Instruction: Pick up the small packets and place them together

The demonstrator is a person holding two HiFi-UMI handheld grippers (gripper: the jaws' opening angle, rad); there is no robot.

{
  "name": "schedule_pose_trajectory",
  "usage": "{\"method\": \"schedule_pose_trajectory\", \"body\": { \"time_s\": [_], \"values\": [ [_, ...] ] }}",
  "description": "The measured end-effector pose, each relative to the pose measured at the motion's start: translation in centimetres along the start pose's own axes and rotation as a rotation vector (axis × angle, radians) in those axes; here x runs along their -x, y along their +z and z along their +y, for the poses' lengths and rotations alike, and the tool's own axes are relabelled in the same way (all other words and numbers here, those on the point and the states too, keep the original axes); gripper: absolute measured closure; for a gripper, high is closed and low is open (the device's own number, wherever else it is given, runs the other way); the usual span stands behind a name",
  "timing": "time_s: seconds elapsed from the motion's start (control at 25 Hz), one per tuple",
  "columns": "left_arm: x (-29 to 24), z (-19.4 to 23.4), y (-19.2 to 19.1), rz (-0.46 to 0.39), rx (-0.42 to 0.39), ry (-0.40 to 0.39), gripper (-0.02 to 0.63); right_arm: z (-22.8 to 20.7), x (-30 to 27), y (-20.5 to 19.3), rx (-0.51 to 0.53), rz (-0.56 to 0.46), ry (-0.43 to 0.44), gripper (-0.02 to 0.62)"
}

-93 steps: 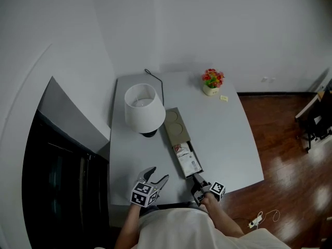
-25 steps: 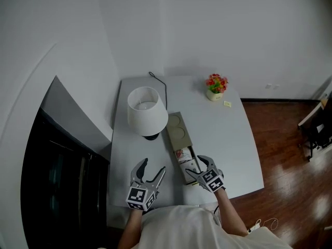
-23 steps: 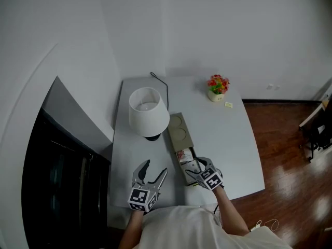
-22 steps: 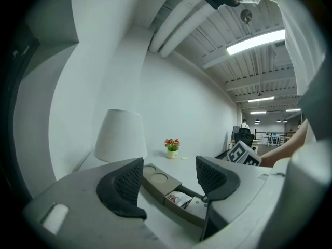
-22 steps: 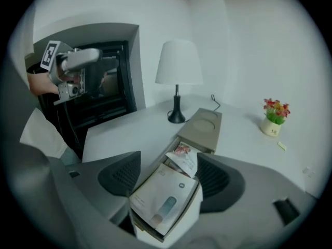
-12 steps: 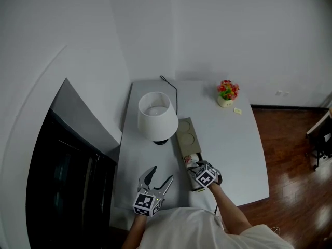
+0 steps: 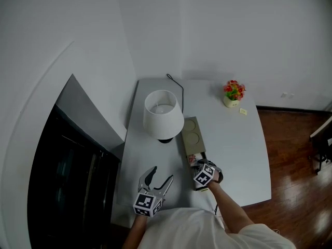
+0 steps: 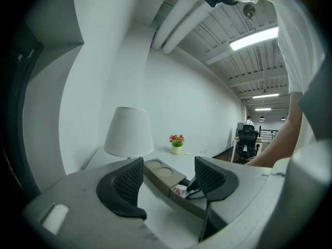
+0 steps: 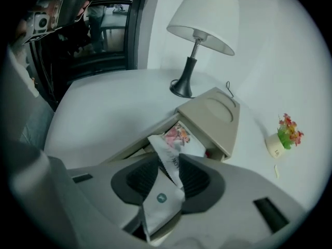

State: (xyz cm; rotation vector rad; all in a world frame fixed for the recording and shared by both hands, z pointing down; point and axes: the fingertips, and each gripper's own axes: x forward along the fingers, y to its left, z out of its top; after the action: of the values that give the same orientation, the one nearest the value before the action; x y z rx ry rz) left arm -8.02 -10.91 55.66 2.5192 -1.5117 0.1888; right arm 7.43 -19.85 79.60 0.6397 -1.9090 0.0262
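A long beige box [image 7: 190, 138] lies on the grey table [image 7: 233, 139], its drawer end pulled open toward me. My right gripper [image 7: 201, 166] points steeply down into that open end. Its jaws have just been closing, and in the right gripper view my right gripper [image 9: 170, 164] is shut on a white packet [image 9: 164, 201] with a teal mark. A second packet [image 9: 179, 135] with a pink picture lies in the drawer behind it. My left gripper [image 7: 161, 174] hovers level over the table's near left. Its jaws have just been closing a little, and my left gripper [image 8: 167, 165] stays open on nothing.
A white-shaded lamp [image 7: 163, 113] stands just left of the box, its cord [image 7: 174, 82] running to the back edge. A small flower pot [image 7: 234, 93] and a yellow slip [image 7: 243, 111] sit at the far right corner. Dark glass panels [image 7: 72, 180] line the left side.
My right gripper dropped from above the drawer into its open end, tipped downward, and its jaws narrowed onto the white packet. The left gripper kept its place.
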Motion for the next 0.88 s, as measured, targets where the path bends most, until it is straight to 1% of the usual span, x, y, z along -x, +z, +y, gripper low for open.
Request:
{"method": "schedule_pose_trajectory", "body": {
  "time_s": [0.04,0.08,0.12,0.16,0.32,0.44,0.56,0.76,0.88],
  "values": [
    [0.1,0.0,-0.1,0.003,0.001,-0.001,0.307,-0.1,0.3,0.2,0.013,-0.003,-0.014,0.479],
    [0.1,0.0,-0.1,0.004,0.002,-0.003,0.307,-0.3,0.7,0.4,0.025,-0.008,-0.027,0.509],
    [0.2,-0.1,-0.1,0.003,0.001,-0.006,0.307,-0.4,1.1,0.5,0.036,-0.016,-0.040,0.558],
    [0.2,-0.2,-0.1,0.003,0.001,-0.010,0.308,-0.5,1.5,0.6,0.045,-0.024,-0.055,0.591],
    [0.2,-0.5,-0.1,-0.001,0.001,-0.023,0.307,-0.8,4.2,0.9,0.066,-0.063,-0.108,0.592],
    [0.2,-0.7,-0.2,-0.004,0.002,-0.034,0.307,-0.7,7.0,1.5,0.071,-0.113,-0.133,0.592],
    [0.2,-0.8,-0.2,-0.011,0.007,-0.041,0.308,-1.1,10.0,2.1,0.070,-0.163,-0.179,0.592],
    [0.0,-0.7,-0.3,-0.010,0.012,-0.046,0.308,-3.4,14.8,2.8,0.066,-0.226,-0.273,0.592],
    [0.0,-0.6,-0.4,-0.007,0.013,-0.051,0.308,-5.1,17.2,2.4,0.044,-0.252,-0.322,0.592]
  ]
}}
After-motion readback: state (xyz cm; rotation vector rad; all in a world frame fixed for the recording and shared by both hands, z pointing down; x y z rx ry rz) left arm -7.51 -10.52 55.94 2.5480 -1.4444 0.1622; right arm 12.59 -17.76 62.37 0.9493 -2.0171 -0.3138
